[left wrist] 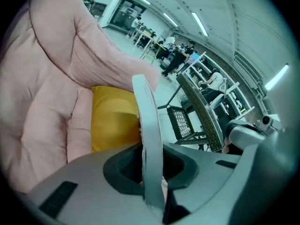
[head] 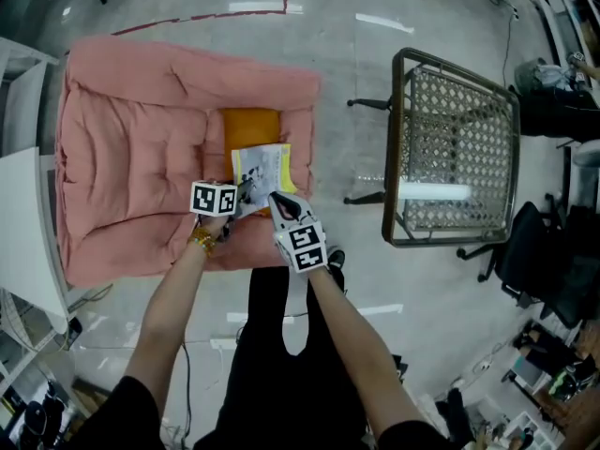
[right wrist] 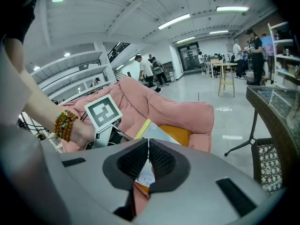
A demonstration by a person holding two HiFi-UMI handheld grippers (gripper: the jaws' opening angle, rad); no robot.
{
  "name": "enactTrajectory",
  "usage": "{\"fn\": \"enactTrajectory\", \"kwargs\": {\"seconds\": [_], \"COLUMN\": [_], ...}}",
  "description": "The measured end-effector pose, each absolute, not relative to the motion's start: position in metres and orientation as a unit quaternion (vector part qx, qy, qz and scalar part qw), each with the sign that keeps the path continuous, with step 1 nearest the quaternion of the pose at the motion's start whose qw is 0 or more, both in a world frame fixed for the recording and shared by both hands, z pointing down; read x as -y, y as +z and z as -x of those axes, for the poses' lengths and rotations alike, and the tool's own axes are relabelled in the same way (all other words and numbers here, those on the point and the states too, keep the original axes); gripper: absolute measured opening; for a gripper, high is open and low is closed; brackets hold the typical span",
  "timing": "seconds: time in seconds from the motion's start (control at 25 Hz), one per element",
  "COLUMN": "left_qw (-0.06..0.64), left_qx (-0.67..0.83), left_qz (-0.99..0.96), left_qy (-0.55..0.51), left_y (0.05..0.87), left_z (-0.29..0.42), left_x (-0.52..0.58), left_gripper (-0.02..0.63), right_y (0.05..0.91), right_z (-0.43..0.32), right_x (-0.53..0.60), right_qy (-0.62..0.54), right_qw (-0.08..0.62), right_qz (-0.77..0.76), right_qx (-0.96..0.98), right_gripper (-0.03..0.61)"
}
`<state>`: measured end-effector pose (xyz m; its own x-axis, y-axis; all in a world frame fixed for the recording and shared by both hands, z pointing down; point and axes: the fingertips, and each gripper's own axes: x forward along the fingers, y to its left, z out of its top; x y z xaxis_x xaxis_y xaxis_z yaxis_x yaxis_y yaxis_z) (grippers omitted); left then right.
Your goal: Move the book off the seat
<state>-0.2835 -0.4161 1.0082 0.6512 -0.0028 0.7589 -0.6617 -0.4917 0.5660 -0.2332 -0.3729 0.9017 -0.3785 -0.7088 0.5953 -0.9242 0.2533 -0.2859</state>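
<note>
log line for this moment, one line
left claw: shut on book | right claw: shut on book | book: held over pink seat | status: not yet moved off

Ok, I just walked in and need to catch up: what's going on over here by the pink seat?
A person holds a gripper in each hand. Both the left gripper and the right gripper are clamped on a thin book. The book is over the front part of the pink seat, beside an orange cushion, so it is not yet off the seat. A wicker table stands on the floor to the right.
</note>
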Motion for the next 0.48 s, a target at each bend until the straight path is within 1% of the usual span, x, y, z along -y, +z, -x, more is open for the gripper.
{"fn": "enactTrajectory", "kwargs": {"seconds": [0.28, 0.48], "left_qw": [0.413, 0.409], "left_qx": [0.255, 0.268], "left_qz": [-0.791, -0.796], "left_qy": [0.372, 0.358], "left_y": [0.944, 0.904], "left_z": [0.28, 0.275], "left_x": [0.394, 0.385], "left_gripper": [0.071, 0.071], "right_y": [0.853, 0.814], "right_z": [0.208, 0.198], "right_x": [0.371, 0.375], "right_qy": [0.293, 0.282], "right_qw": [0.161, 0.153], "right_qz": [-0.573, -0.579], "right_qx": [0.748, 0.749], "right_gripper": [0.015, 0.015]}}
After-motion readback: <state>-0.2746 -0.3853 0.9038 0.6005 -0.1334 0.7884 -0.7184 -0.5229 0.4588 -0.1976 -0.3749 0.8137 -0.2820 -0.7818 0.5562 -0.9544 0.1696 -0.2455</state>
